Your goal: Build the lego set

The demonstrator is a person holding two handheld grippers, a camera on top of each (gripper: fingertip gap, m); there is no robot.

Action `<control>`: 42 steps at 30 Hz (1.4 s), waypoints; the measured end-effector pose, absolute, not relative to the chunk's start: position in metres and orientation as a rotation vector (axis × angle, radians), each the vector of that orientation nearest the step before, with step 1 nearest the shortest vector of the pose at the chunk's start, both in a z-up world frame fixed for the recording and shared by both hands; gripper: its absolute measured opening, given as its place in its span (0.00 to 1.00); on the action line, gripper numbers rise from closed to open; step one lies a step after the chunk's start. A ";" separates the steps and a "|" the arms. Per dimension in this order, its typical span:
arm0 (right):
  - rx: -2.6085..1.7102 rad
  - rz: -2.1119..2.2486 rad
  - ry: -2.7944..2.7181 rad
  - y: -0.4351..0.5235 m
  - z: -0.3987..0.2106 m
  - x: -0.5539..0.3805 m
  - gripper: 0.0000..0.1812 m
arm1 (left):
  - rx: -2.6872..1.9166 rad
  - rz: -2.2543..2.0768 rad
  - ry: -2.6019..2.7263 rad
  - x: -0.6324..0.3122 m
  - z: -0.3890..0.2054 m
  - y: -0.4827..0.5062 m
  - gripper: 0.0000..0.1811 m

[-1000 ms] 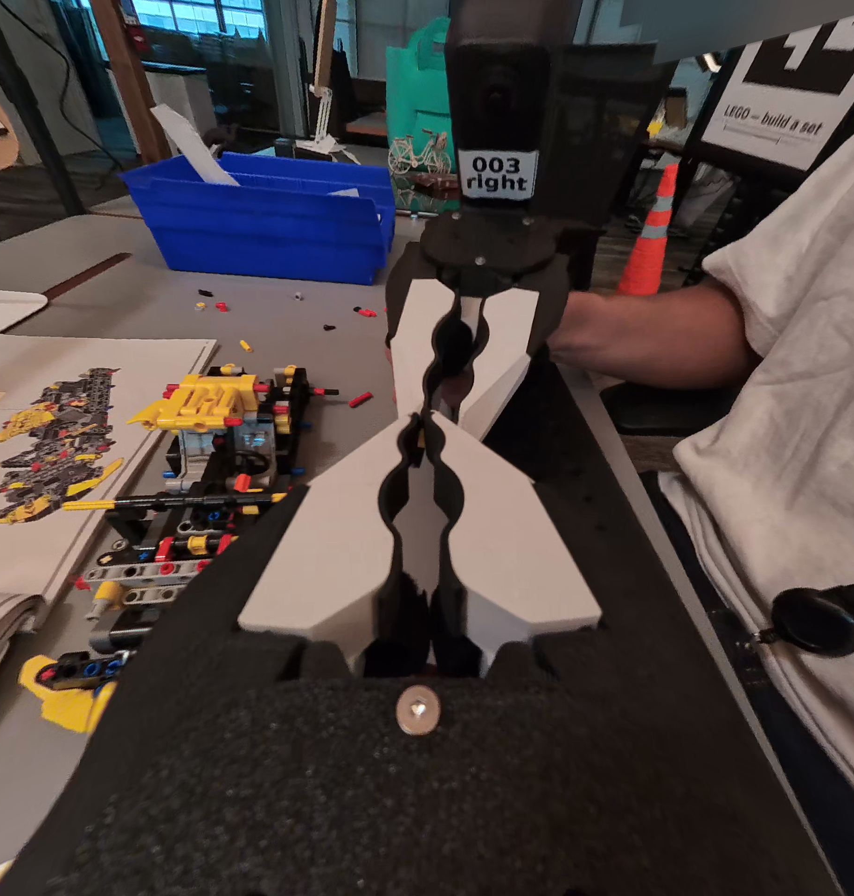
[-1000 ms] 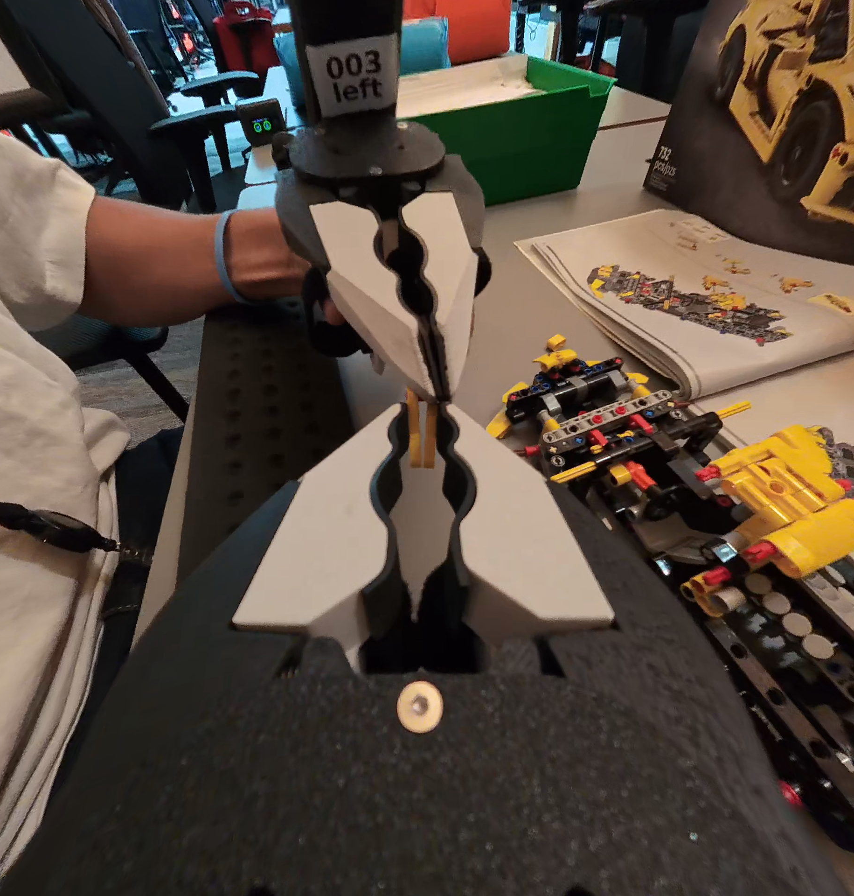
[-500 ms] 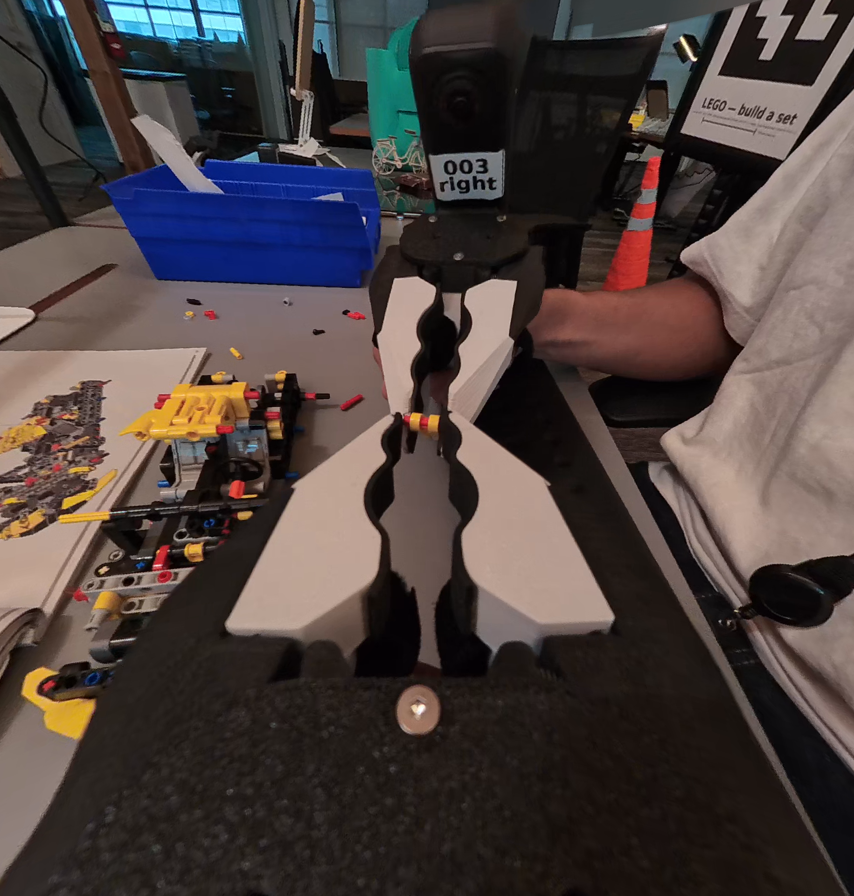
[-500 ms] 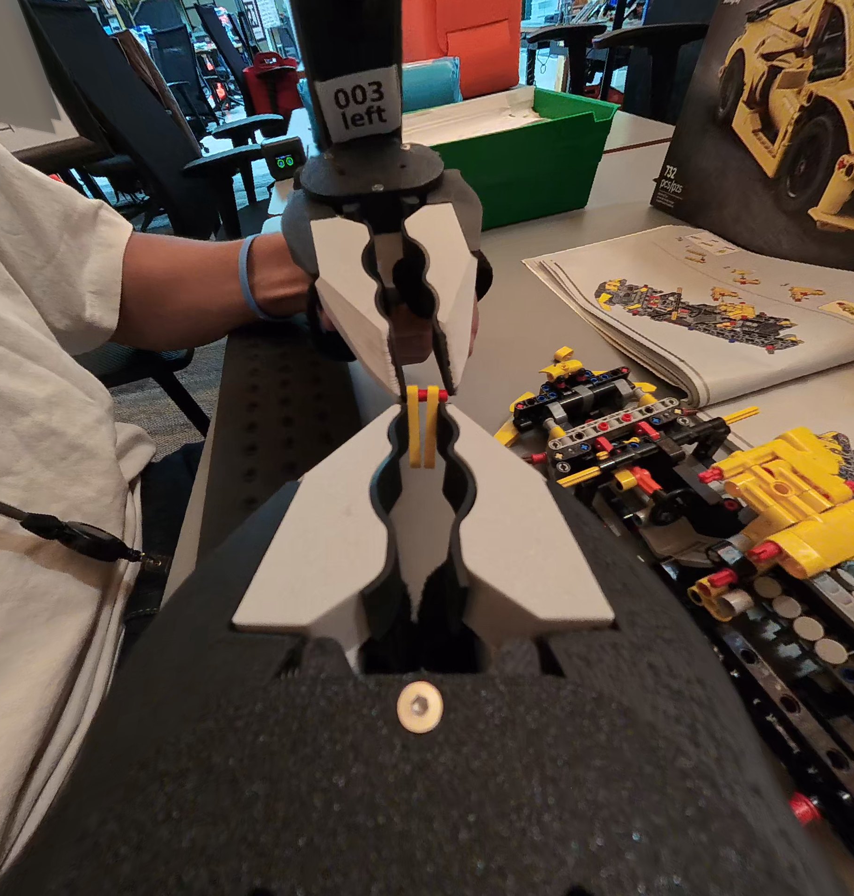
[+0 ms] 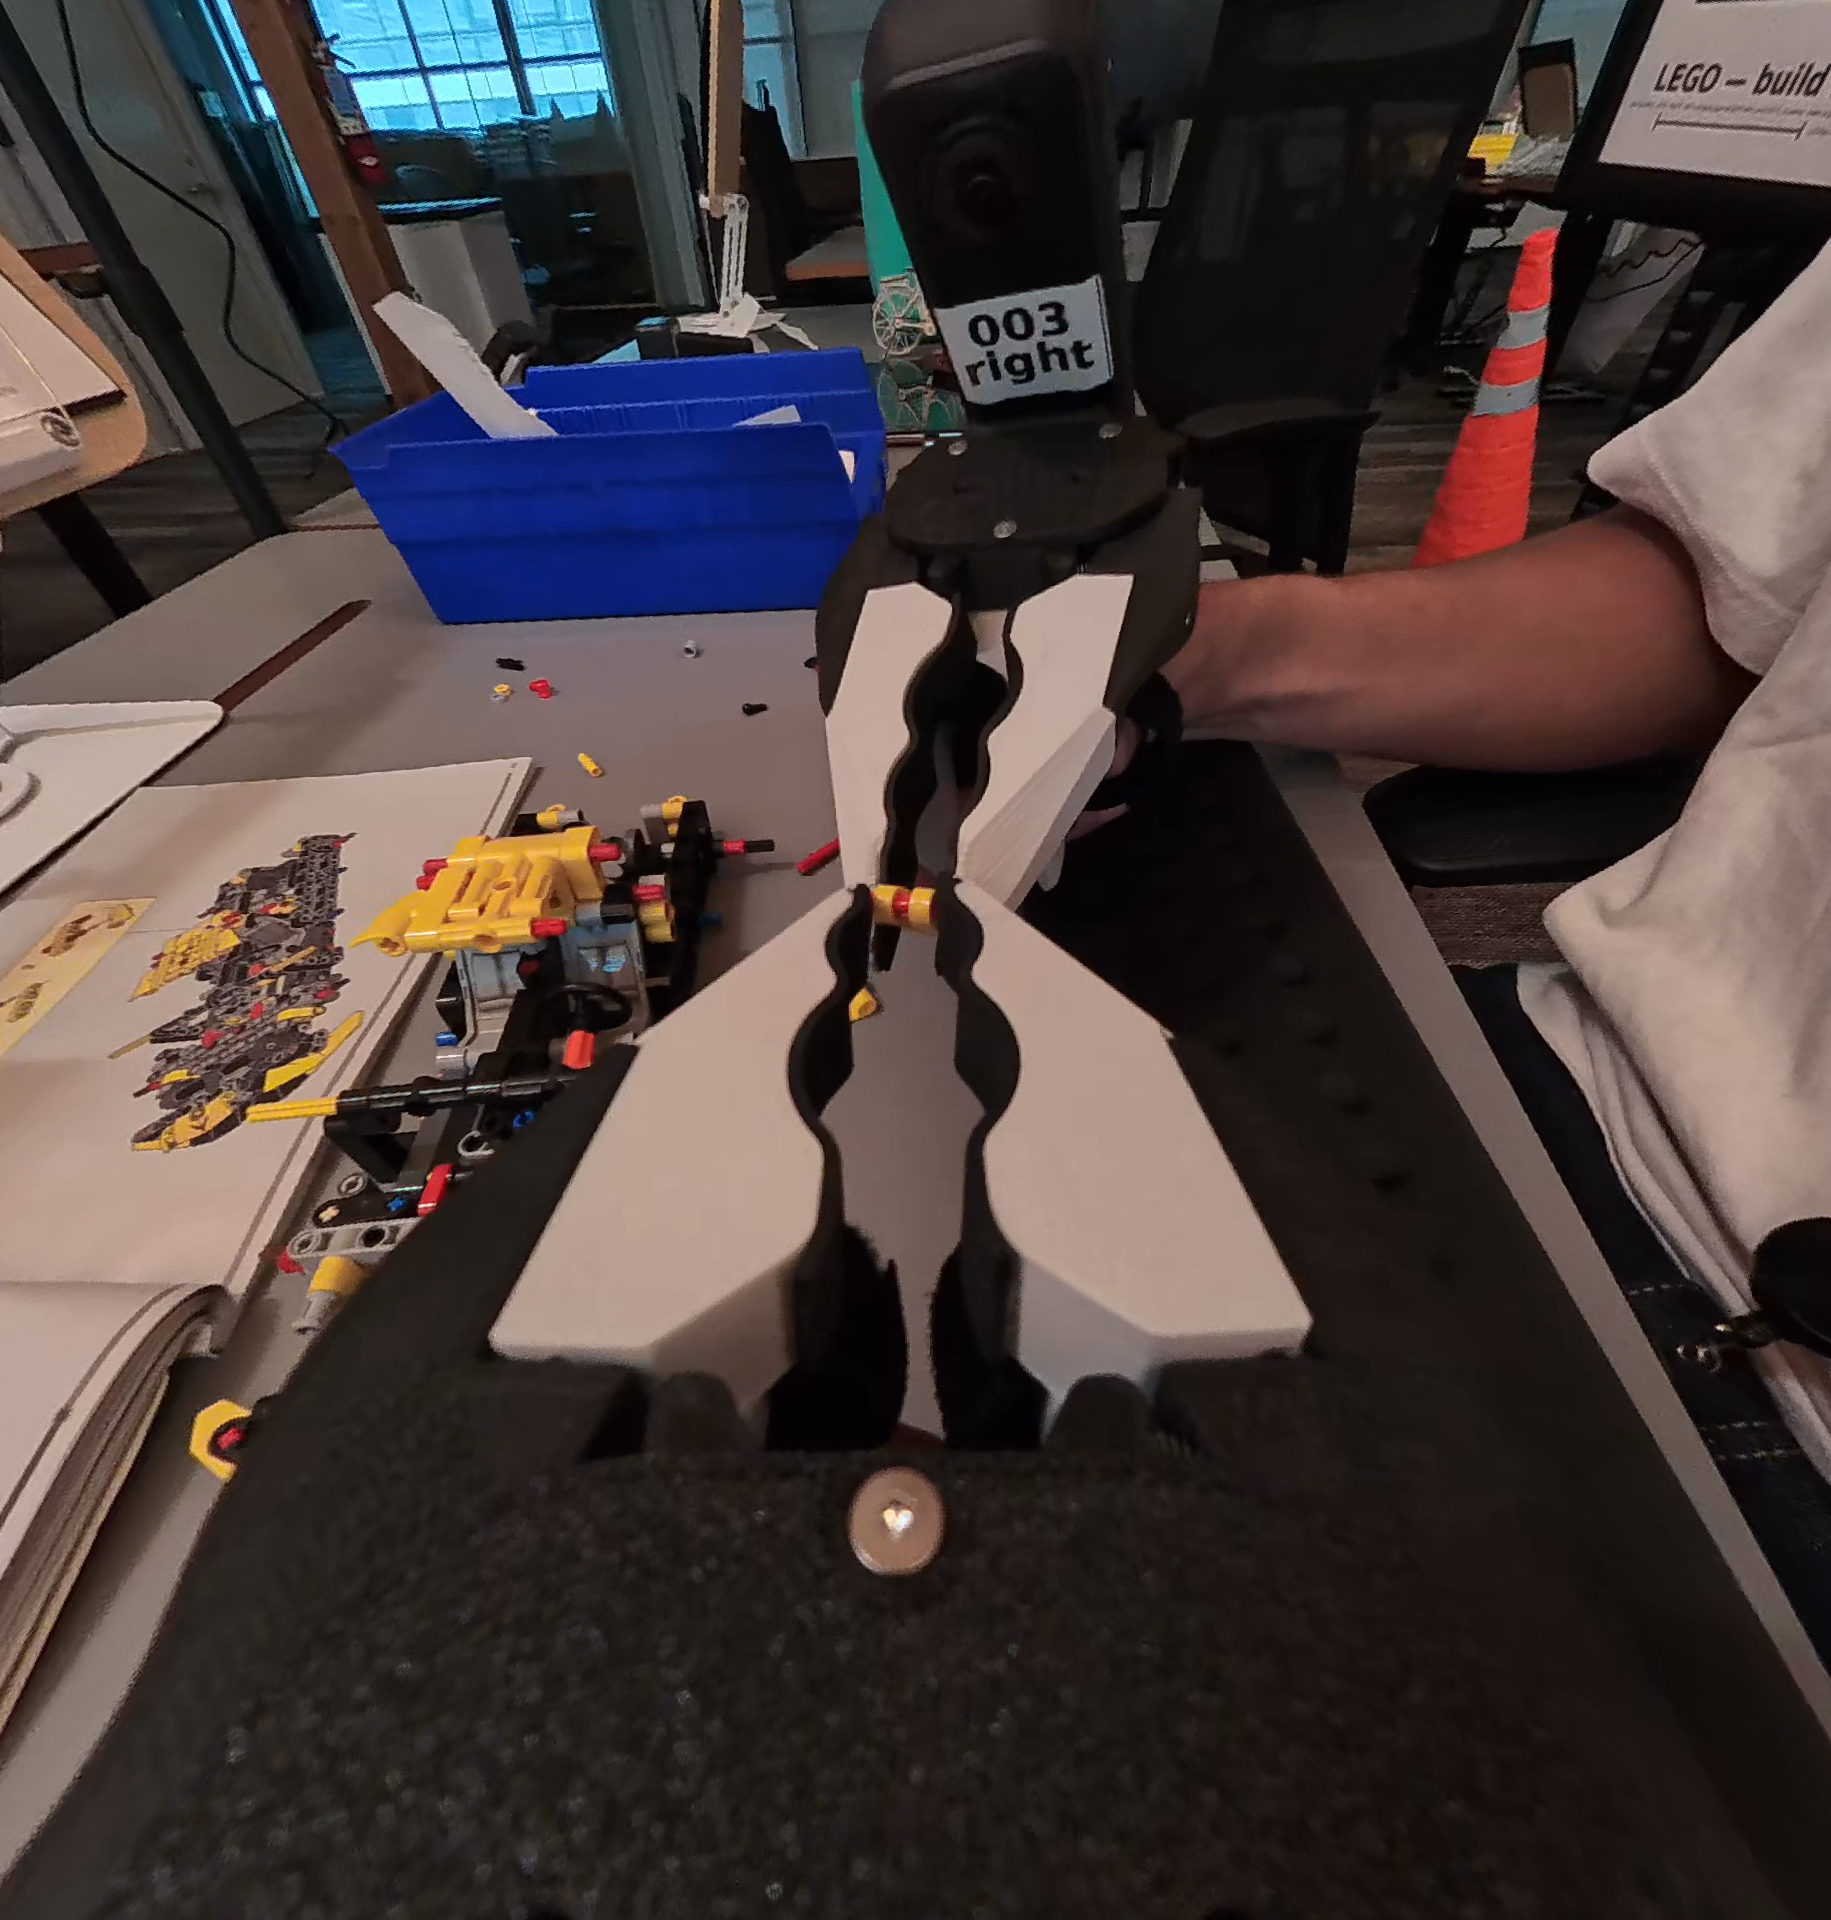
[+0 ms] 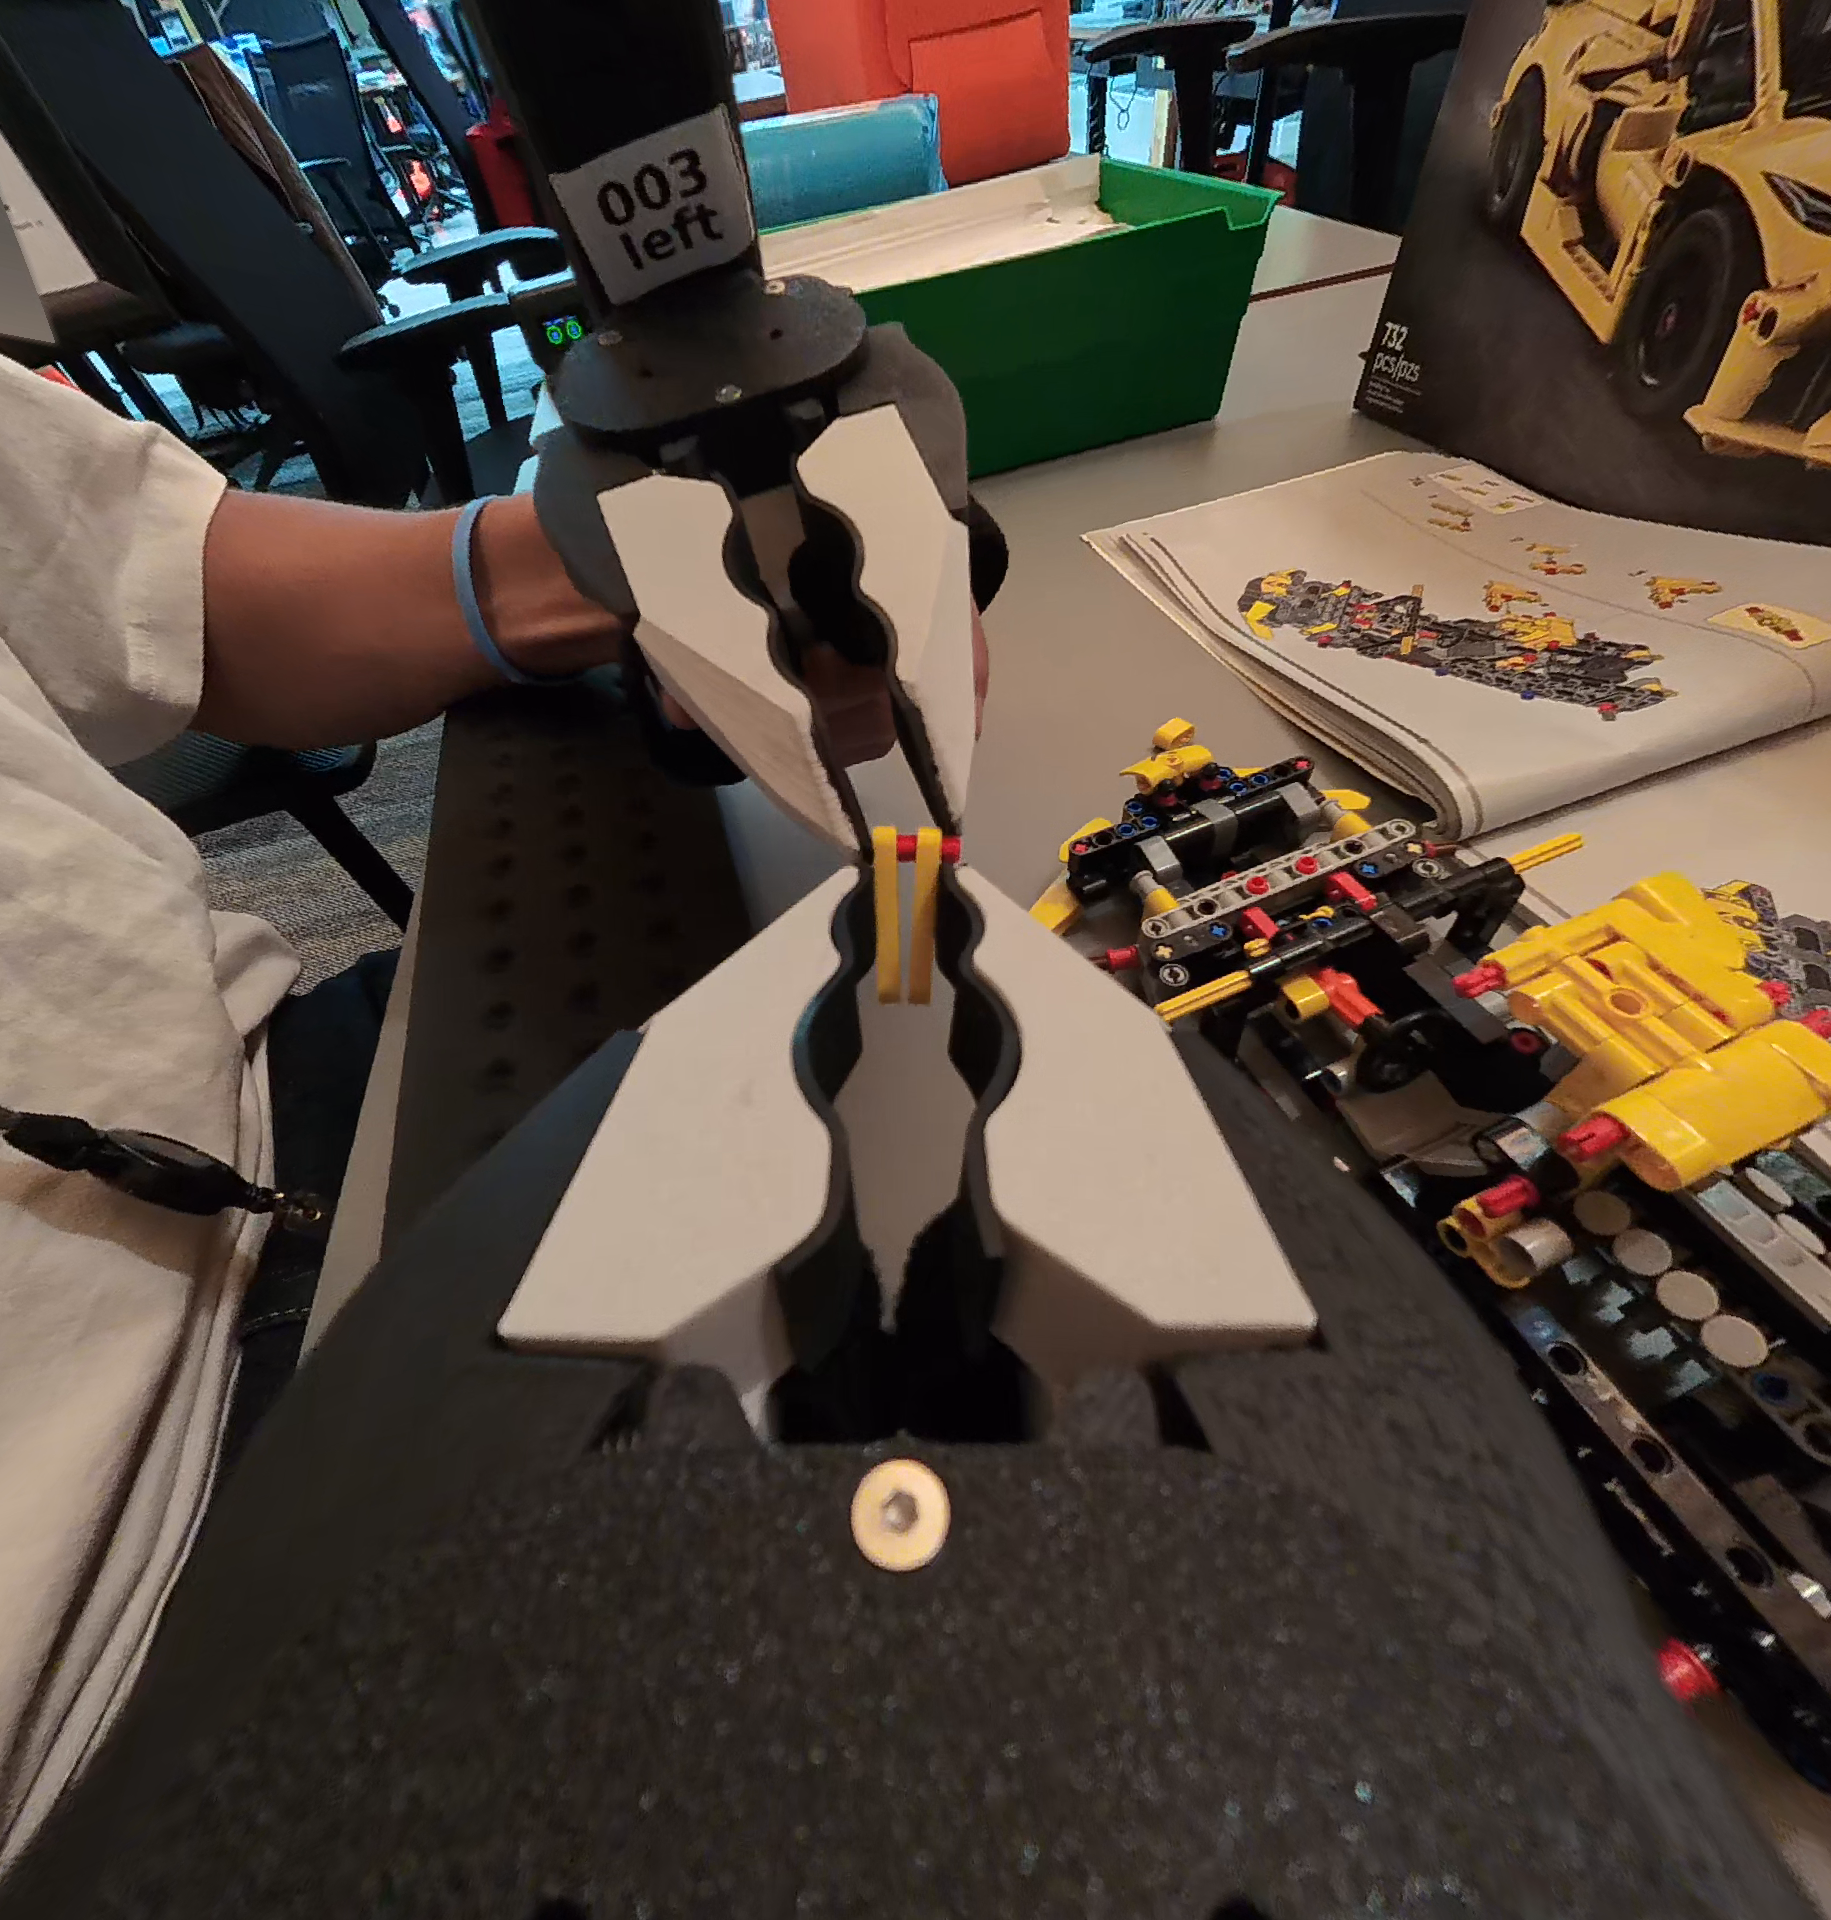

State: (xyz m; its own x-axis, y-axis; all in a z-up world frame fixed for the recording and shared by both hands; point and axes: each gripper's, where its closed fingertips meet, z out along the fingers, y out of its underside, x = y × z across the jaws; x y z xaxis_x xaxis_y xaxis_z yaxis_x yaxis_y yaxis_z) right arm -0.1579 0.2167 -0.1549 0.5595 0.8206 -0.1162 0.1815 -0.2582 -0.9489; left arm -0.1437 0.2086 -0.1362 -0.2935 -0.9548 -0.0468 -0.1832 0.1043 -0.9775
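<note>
- Lego car chassis [image 6: 1410, 987]: partly built, black, grey and yellow, lying on the grey surface [image 5: 630, 707] to the side of both my grippers, beside the open instruction booklet [image 6: 1513, 623].
- Yellow pair of thin beams on a red pin [image 6: 906, 914]: held in the air above the surface, between the two gripper tips.
- My right gripper [image 6: 906, 883]: narrow, closed on the yellow beams.
- My left gripper [image 5: 906, 914]: tips drawn in around the ends of the red pin; a slim gap shows farther back, so I judge it clamped, though contact is hard to confirm.
- Risk: the piece is tiny and pinched only at the tips. Uneven squeeze or a twist between my grippers could pop it loose, sending it onto the surface among the loose pins [image 5: 537, 688].
- Writing: each gripper carries a white label; a sign, the set's box [image 6: 1669, 260] and the booklet bear print, not repeated.
</note>
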 end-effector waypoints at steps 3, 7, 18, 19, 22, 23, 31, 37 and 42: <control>-1.767 0.744 -0.846 0.217 -0.158 -0.157 0.06 | -1.153 -1.252 1.618 -0.143 -0.139 0.209 0.07; -1.781 0.717 -0.866 0.216 -0.161 -0.157 0.04 | -1.166 -1.248 1.619 -0.142 -0.143 0.209 0.05; -1.752 0.529 -0.826 0.232 -0.158 -0.150 0.04 | -1.273 -1.286 1.540 -0.139 -0.140 0.222 0.06; -1.746 0.410 -0.797 0.240 -0.158 -0.143 0.04 | -1.336 -1.307 1.507 -0.138 -0.142 0.228 0.07; -1.691 0.043 -0.798 0.254 -0.155 -0.126 0.04 | -1.466 -1.411 1.418 -0.135 -0.143 0.238 0.12; -1.677 -0.028 -0.822 0.254 -0.156 -0.126 0.04 | -1.488 -1.429 1.400 -0.134 -0.144 0.239 0.12; -1.595 -0.280 -0.944 0.254 -0.161 -0.135 0.04 | -1.543 -1.521 1.390 -0.132 -0.148 0.234 0.08; -1.521 -0.395 -0.986 0.252 -0.158 -0.136 0.04 | -1.545 -1.519 1.396 -0.133 -0.148 0.234 0.04; -1.452 -0.561 -1.050 0.255 -0.167 -0.135 0.04 | -1.555 -1.389 1.464 -0.133 -0.160 0.236 0.04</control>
State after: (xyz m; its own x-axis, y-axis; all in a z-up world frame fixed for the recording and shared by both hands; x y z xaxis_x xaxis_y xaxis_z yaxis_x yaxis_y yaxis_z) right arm -0.1352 0.2550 -0.1671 0.4767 0.2783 0.8338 0.8479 0.1048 -0.5197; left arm -0.1330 0.2359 -0.1599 -0.1477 -0.9465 0.2871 -0.3360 -0.2250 -0.9146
